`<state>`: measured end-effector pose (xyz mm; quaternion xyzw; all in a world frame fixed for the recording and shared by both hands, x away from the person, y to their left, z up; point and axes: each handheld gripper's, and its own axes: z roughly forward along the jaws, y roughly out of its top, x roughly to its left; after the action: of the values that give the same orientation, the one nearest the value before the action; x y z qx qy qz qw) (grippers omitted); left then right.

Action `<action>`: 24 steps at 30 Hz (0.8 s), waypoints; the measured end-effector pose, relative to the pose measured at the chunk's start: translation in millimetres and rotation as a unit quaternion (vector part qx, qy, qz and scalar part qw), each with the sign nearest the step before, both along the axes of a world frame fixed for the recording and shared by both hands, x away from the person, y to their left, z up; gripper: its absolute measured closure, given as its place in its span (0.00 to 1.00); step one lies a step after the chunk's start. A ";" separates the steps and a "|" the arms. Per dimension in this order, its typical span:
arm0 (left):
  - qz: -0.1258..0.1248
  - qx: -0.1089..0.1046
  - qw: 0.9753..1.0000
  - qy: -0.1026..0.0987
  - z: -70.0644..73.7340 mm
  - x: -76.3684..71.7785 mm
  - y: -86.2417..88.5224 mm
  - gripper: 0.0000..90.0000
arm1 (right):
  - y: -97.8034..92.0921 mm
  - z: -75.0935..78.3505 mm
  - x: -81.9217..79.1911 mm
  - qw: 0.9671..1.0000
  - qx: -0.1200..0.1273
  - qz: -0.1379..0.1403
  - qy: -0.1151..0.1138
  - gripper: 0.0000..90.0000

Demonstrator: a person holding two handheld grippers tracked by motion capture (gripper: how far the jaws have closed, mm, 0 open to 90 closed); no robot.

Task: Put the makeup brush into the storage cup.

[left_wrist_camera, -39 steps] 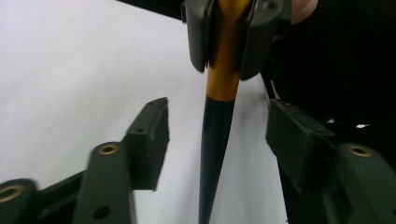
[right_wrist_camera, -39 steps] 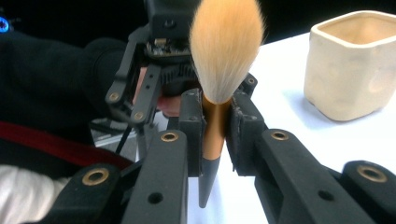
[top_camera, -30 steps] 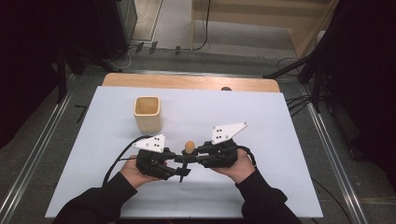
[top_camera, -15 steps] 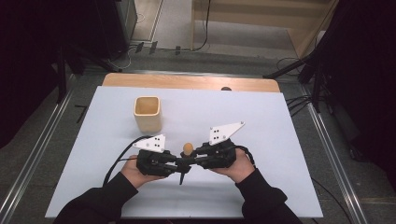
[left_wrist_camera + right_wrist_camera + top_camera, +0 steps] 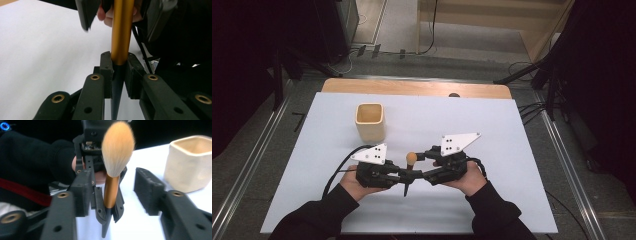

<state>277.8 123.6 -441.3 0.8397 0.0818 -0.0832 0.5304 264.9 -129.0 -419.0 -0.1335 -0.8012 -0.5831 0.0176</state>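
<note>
A: Where's the makeup brush point(image 5: 115, 175)?
B: Near the cup point(image 5: 370, 121), upright, clamped by the left gripper point(image 5: 119, 72); the right gripper point(image 5: 113, 192) straddles it, jaws apart.
A: Risk?
B: 1 loosened pinch and it topples, I think.

Your brush point(image 5: 117, 152) has soft, fluffy bristles above a smooth, satin gold metal-looking ferrule and a glossy dark handle. Beside it, the cup point(image 5: 191, 163) looks matt, cream and ceramic-like. Your right gripper's fingers point(image 5: 148, 190) carry rough black pads. The desk point(image 5: 512, 130) is covered in smooth matt white.
</note>
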 end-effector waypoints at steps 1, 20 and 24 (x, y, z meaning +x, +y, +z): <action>0.005 0.001 1.000 0.002 0.4 1.5 1.6 0.88 | -3.4 0.0 0.1 1.000 0.005 -0.007 -0.003 0.48; 0.042 -0.006 0.999 -0.009 6.1 8.7 20.1 0.88 | -19.9 -16.5 -8.6 0.998 0.001 -0.056 -0.025 0.25; 0.047 -0.014 0.999 -0.012 8.9 7.9 26.8 0.88 | -22.6 -23.3 -11.4 0.997 -0.009 -0.073 -0.037 0.24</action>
<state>285.8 150.4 -432.5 0.8283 0.1136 -0.0497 0.5464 253.5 -151.6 -442.4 -0.1702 -0.7948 -0.5798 -0.0561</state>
